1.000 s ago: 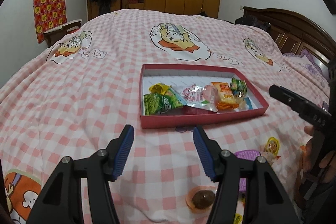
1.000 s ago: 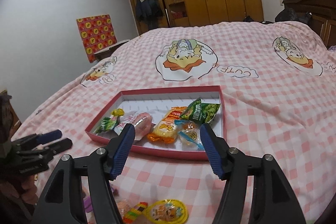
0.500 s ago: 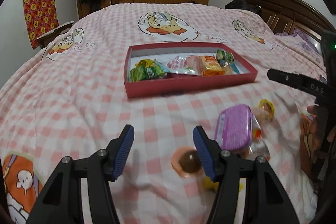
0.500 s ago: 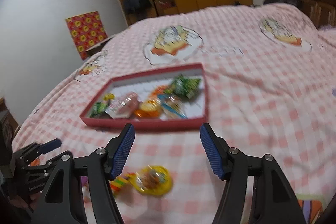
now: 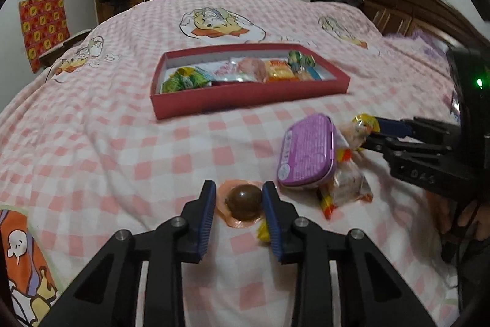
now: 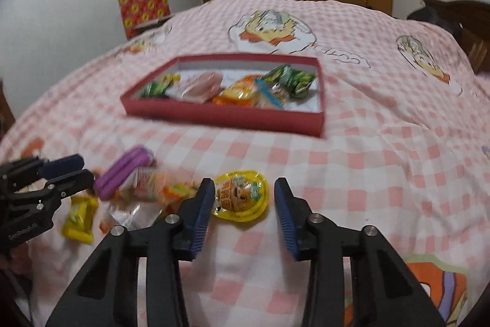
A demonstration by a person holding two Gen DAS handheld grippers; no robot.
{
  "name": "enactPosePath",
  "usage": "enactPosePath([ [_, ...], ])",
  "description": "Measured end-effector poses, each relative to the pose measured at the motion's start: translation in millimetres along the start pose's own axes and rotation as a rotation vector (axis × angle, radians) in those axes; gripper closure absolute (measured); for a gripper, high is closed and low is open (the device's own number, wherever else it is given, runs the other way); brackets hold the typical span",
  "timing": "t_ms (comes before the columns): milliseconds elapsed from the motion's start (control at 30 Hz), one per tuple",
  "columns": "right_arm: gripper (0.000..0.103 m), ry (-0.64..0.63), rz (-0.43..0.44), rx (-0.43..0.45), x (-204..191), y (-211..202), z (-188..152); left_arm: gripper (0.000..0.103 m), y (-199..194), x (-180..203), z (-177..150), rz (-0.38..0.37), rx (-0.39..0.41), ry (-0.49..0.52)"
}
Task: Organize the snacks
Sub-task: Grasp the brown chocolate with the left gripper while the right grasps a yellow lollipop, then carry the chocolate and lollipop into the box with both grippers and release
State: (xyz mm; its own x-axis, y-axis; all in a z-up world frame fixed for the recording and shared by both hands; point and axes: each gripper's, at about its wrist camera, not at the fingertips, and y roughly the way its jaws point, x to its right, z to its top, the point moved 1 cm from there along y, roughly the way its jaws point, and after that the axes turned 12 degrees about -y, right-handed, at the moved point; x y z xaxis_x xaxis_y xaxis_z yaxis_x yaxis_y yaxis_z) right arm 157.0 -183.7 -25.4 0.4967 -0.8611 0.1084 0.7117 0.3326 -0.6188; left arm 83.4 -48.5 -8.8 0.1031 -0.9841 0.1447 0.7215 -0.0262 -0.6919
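A brown chocolate ball in an orange cup lies on the pink checked bedspread, between the blue pads of my left gripper. The jaws are closing around it with a small gap left. A yellow jelly cup lies between the pads of my right gripper, which is also closing and not pressing on it. The red tray beyond holds several wrapped snacks. In the left wrist view the right gripper reaches in from the right, at the yellow cup.
A purple tin leans on a clear wrapped snack between the two grippers. A small yellow candy lies near the left gripper. A dark wooden headboard stands to the right, with wardrobes at the far wall.
Both grippers have come down and forward to the loose snacks, and their jaws have narrowed. The left now straddles the chocolate ball, the right the yellow cup.
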Motion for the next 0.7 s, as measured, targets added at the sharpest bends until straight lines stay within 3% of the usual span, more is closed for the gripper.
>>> enactPosePath([
  [200, 0.061, -0.017, -0.009, -0.028, -3.8, 5.6, -1.9, 0.067, 7.6, 0.4, -5.0, -0.005, -0.009, 0.007],
  [300, 0.077, 0.004, 0.008, -0.003, -0.2, 1.2, -2.8, 0.068, 5.2, -5.3, -4.0, -0.020, -0.004, -0.027],
  [700, 0.077, 0.071, 0.046, 0.048, 8.8, -4.9, -2.7, 0.069, -15.3, -7.5, -0.7, -0.020, 0.029, -0.047],
])
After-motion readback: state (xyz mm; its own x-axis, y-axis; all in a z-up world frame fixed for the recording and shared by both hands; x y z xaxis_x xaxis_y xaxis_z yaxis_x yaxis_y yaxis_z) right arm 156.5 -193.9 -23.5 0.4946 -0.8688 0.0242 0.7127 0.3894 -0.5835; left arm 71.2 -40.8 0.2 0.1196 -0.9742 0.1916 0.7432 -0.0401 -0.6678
